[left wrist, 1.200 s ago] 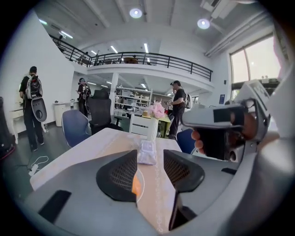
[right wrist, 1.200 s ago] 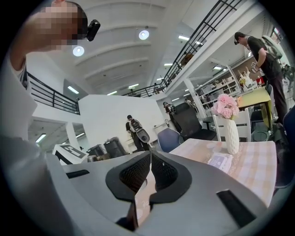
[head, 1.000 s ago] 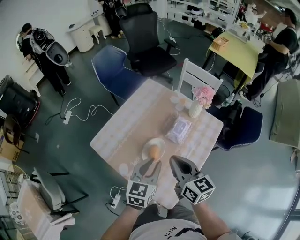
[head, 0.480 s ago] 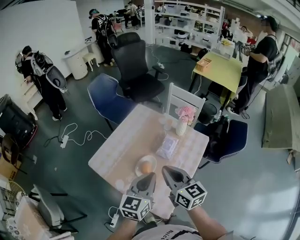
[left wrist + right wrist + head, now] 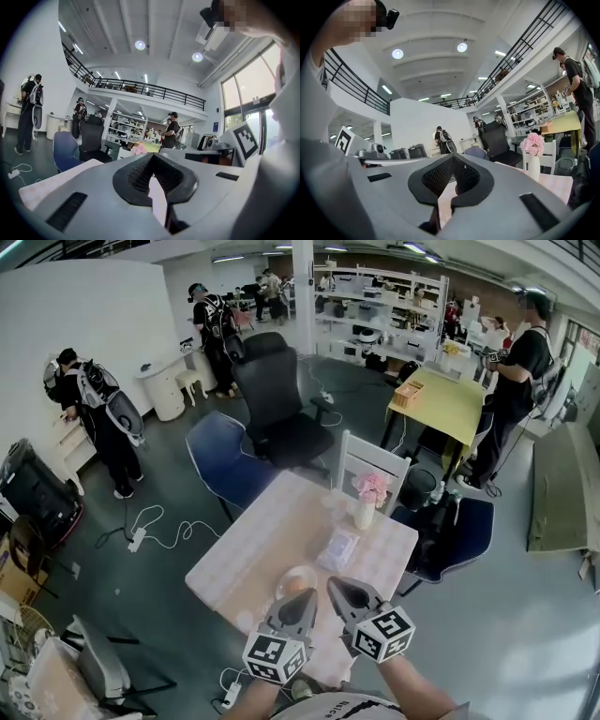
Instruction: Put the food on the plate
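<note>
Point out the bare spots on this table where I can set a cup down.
Free: the left half of the table, from the plate to the edge by the blue chair. Crowded: the right side, where plate, packet and flower vase stand in a row.

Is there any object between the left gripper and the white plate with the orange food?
Nothing visible stands between them. The left gripper hangs close to the near rim of the round white plate; the clear plastic packet lies beyond it.

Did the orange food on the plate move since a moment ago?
No. The orange food lies on the plate as before, the same way off from the clear bag on the table.
</note>
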Demonstrator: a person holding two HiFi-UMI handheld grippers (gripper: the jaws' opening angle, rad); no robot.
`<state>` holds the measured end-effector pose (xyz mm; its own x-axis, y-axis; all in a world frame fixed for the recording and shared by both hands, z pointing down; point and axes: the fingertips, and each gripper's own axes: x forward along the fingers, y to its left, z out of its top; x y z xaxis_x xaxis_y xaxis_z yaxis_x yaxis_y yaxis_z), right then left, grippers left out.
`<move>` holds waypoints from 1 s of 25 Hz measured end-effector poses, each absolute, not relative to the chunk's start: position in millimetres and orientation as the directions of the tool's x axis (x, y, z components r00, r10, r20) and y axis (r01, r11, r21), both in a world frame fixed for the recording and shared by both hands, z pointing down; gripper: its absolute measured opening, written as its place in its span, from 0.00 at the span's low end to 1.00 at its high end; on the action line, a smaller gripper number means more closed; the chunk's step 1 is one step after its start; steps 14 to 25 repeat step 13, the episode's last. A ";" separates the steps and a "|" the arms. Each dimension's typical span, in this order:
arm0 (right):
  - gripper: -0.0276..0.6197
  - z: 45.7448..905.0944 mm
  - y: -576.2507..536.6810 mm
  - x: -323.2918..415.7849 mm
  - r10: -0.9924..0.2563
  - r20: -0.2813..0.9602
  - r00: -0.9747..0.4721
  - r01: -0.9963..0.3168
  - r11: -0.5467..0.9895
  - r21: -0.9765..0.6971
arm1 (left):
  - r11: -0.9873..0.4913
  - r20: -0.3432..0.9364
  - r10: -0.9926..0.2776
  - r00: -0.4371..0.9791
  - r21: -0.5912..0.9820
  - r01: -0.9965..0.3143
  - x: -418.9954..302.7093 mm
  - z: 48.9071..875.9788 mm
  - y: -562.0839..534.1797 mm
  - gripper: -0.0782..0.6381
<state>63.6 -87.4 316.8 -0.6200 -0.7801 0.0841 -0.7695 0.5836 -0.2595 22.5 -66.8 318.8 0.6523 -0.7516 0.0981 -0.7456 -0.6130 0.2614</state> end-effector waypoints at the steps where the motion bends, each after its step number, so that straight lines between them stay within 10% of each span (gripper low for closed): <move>1: 0.07 316.4 -86.5 63.3 -0.779 0.082 -0.621 -0.769 0.585 -0.258 | -0.613 0.098 -0.752 0.651 0.260 -0.747 22.7 318.8 -65.7 0.12; 25: 0.07 320.4 -84.5 63.5 -0.776 0.081 -0.625 -0.766 0.590 -0.257 | -0.602 0.109 -0.761 0.639 0.247 -0.759 23.9 323.3 -64.5 0.12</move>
